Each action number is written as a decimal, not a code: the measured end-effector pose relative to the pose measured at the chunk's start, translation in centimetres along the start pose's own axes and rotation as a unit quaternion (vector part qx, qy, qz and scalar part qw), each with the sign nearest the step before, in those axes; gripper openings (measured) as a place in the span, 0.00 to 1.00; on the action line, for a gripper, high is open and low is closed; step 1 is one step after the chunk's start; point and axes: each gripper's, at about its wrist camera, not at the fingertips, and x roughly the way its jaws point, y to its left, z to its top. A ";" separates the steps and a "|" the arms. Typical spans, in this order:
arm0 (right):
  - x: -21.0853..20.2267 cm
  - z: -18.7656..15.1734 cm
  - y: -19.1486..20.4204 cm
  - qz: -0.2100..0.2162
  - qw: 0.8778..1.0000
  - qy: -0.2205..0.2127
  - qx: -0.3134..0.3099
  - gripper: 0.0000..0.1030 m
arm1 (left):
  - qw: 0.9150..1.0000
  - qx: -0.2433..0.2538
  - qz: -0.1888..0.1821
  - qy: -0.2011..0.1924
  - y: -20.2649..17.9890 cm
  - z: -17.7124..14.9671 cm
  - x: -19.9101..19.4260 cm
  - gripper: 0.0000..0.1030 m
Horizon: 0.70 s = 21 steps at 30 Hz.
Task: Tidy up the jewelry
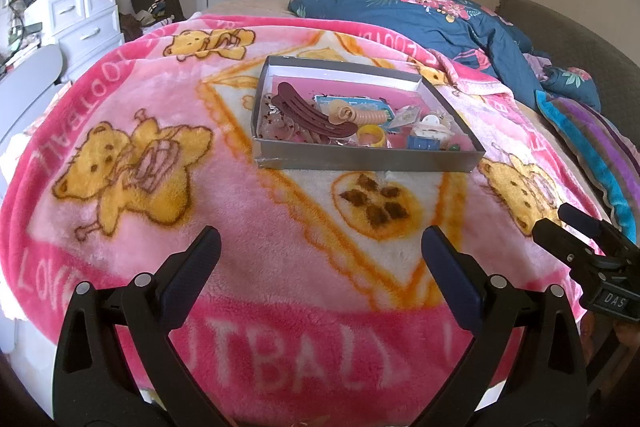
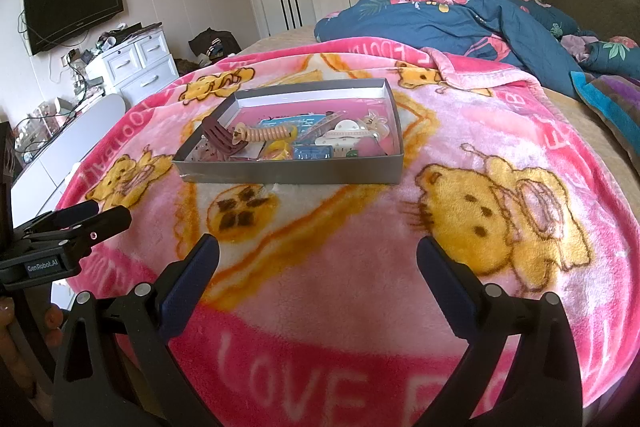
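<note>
Jaws: both spread wide, nothing held | box (image 1: 360, 159): hair clip (image 1: 316, 111), bangle (image 1: 371, 138), trinkets jumbled inside | blanket (image 1: 248, 227): nothing loose seen | stage: undetermined

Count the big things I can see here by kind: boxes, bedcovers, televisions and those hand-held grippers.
Box: 1
Pink blanket: 1
Blue duvet: 1
Television: 1
Hand-held grippers: 2, left hand-held gripper and right hand-held gripper
Total: 6

Pink bear-print blanket (image 2: 500, 131) covers the bed. Blue floral duvet (image 2: 460, 19) lies behind it. White dresser (image 2: 136, 67) stands to the blanket's left.
</note>
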 end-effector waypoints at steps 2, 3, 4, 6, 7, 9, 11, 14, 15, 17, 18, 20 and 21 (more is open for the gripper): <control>0.0 0.0 0.0 0.000 1.000 0.000 0.000 0.96 | 1.000 -0.001 0.000 0.000 0.0 -0.1 -0.1 0.91; 0.0 0.0 0.0 0.000 1.000 0.000 0.000 0.96 | 1.000 0.000 0.000 0.000 0.0 0.0 0.0 0.91; 0.0 0.0 0.0 0.000 1.000 0.000 0.000 0.96 | 1.000 0.000 0.000 0.000 0.0 -0.1 0.0 0.91; 0.0 0.0 0.1 0.000 1.000 0.000 0.000 0.96 | 1.000 0.001 0.001 0.000 0.0 0.0 -0.1 0.91; 0.0 -0.1 0.1 -0.001 1.000 0.001 0.000 0.96 | 1.000 0.001 0.000 -0.001 0.0 -0.1 -0.1 0.91; 0.0 -0.1 0.1 -0.001 1.000 0.001 -0.001 0.96 | 1.000 0.000 0.000 0.000 0.0 0.0 0.0 0.91; 0.0 -0.1 0.1 -0.001 1.000 0.001 -0.001 0.96 | 1.000 -0.001 0.000 0.000 0.0 0.0 0.0 0.91; 0.0 -0.1 0.1 -0.001 1.000 0.001 0.000 0.96 | 1.000 0.000 0.001 -0.001 0.0 0.0 0.0 0.91; 0.0 -0.1 0.1 0.000 1.000 0.001 0.000 0.96 | 1.000 0.001 0.001 0.000 0.0 -0.1 0.0 0.91; 0.0 -0.1 0.1 -0.001 1.000 0.001 -0.001 0.96 | 1.000 0.000 0.001 -0.001 0.1 0.0 -0.1 0.91; 0.0 -0.1 0.1 -0.001 1.000 0.001 -0.001 0.96 | 1.000 0.000 0.002 0.000 0.0 -0.1 -0.1 0.91; 0.0 -0.1 0.1 -0.001 1.000 0.001 -0.001 0.96 | 1.000 0.001 0.002 -0.001 0.0 -0.1 -0.1 0.91; -0.1 -0.1 0.1 -0.001 1.000 0.001 0.000 0.96 | 1.000 0.001 0.002 -0.001 0.1 0.0 -0.1 0.91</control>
